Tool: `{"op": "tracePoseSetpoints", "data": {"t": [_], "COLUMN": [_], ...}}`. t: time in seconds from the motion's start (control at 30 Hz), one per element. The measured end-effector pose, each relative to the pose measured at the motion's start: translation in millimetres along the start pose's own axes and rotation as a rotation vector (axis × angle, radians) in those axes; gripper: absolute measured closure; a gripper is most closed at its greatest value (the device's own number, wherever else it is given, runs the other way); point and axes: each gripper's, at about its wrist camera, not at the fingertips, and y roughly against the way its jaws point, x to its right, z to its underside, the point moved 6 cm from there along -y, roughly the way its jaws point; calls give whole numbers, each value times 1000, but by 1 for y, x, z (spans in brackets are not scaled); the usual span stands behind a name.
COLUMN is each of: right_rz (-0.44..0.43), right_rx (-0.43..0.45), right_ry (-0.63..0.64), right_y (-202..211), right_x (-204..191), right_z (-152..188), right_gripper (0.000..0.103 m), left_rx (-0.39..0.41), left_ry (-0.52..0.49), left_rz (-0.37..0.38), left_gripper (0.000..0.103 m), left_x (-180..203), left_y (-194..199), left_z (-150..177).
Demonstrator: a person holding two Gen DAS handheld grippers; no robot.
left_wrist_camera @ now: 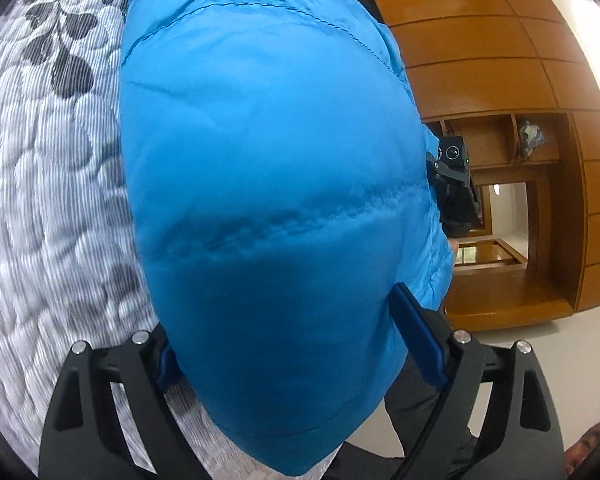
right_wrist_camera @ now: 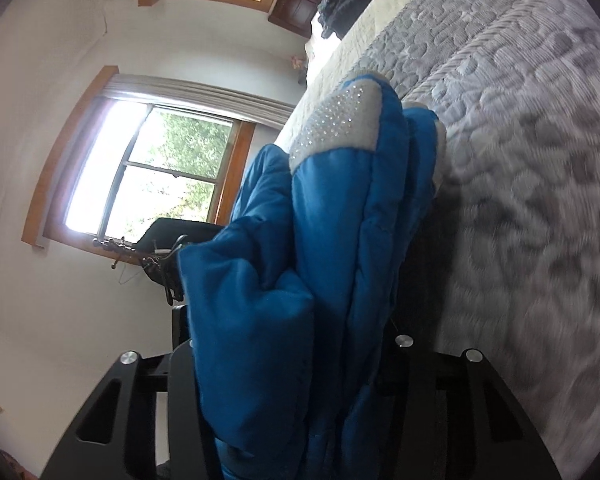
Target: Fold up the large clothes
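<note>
Blue quilted jacket (left_wrist_camera: 268,200) bulges between the fingers of the left gripper (left_wrist_camera: 300,356), which clamp it from both sides; the padding swallows most of one blue finger pad (left_wrist_camera: 418,336) and all but a sliver of the other. The right gripper (right_wrist_camera: 296,392) pinches several folded layers of the same jacket, its fingertips buried in fabric, the grey studded panel (right_wrist_camera: 340,124) further along. Beyond both lies the grey patterned quilt (left_wrist_camera: 48,200), blurred. Past the left gripper's right finger stand wooden cabinets (left_wrist_camera: 500,80) over bare floor; left of the right gripper are a white wall and window (right_wrist_camera: 152,172).
</note>
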Motion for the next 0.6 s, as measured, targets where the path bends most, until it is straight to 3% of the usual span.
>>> {"op": "tracePoseSetpoints", "data": {"t": [0.2,0.37,0.6], "right_rz": [-8,-24,-73], "right_rx": [38,54,-53], "right_ry": [2,1,18], "right_y": [-12,-45,-127], "right_x": [-28,-59,-90], "right_z": [50,108,178], "right_gripper": [55,55,55], "left_rx": [-23,-23,33], "left_ry": [-41,-71,-37], "left_rz": [-5,-43,-80], "left_gripper": [15,15,15], "left_x": [8,5,-27], "left_y": [20,64,129], "left_z": [42,90,154]}}
